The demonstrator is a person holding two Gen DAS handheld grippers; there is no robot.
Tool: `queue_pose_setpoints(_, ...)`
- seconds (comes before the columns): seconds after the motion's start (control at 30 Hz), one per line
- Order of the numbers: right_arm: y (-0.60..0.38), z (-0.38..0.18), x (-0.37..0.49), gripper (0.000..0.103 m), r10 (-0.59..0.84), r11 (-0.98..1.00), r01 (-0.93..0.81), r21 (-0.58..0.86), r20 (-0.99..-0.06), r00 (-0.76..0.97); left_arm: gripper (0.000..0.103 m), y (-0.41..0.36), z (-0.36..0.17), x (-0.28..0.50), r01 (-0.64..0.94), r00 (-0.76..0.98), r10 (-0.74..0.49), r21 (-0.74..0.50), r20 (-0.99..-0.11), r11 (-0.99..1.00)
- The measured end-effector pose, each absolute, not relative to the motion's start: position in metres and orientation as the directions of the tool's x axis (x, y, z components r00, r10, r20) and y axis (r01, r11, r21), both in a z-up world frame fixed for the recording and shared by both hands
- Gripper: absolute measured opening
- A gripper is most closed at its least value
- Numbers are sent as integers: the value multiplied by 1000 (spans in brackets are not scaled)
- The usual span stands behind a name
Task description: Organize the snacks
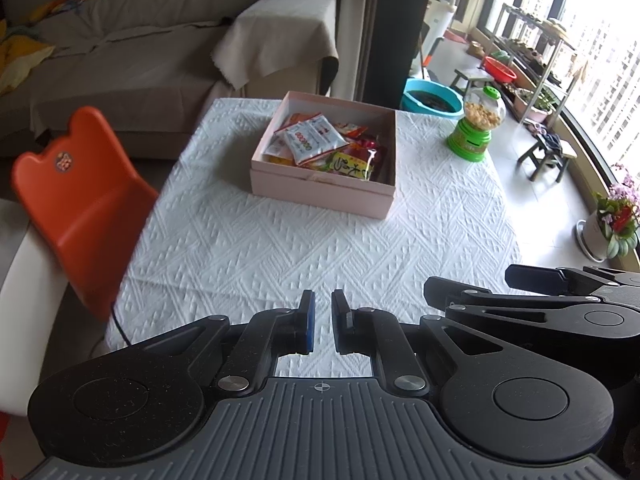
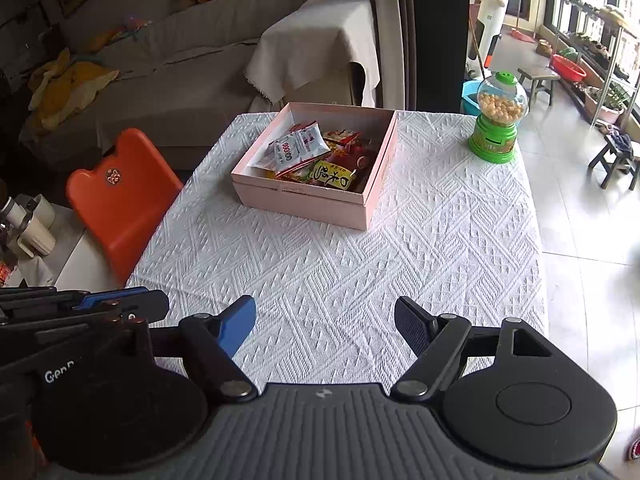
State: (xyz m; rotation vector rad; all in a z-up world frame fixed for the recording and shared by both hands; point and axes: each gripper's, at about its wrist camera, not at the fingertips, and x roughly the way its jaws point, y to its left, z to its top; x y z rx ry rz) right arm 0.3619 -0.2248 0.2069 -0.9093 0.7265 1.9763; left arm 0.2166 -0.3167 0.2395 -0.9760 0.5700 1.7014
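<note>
An open pink box point(image 1: 320, 192) point(image 2: 300, 202) sits at the far middle of the white-clothed table point(image 1: 280, 248) point(image 2: 340, 260). Several snack packets lie inside it, among them white sachets point(image 1: 316, 140) point(image 2: 296, 148) and a yellow packet point(image 1: 354, 166) point(image 2: 332, 174). My left gripper point(image 1: 323, 300) hovers over the table's near edge, shut with nothing between its pads. To its right, my right gripper point(image 2: 325, 308) stands open and empty, well short of the box.
A green candy dispenser point(image 1: 476, 124) point(image 2: 498, 120) with a clear globe stands at the far right corner of the table. An orange chair point(image 1: 80, 200) point(image 2: 120, 192) is against the left side. A sofa is beyond, and stools and plant racks stand by the window on the right.
</note>
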Motion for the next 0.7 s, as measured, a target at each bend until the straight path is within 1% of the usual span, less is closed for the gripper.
queue_pose_setpoints(0.5,-216,199,356,77,431,-480,-864,152,-817,-383,12,-307,232,211,-942,-105,554,-96,-826,-321)
queue_pose_setpoints(0.7,-213,194,351,77,431,-469,-872,143,-824,-367,12,-304,225,203,-942,-118,546,-80,-829,-325)
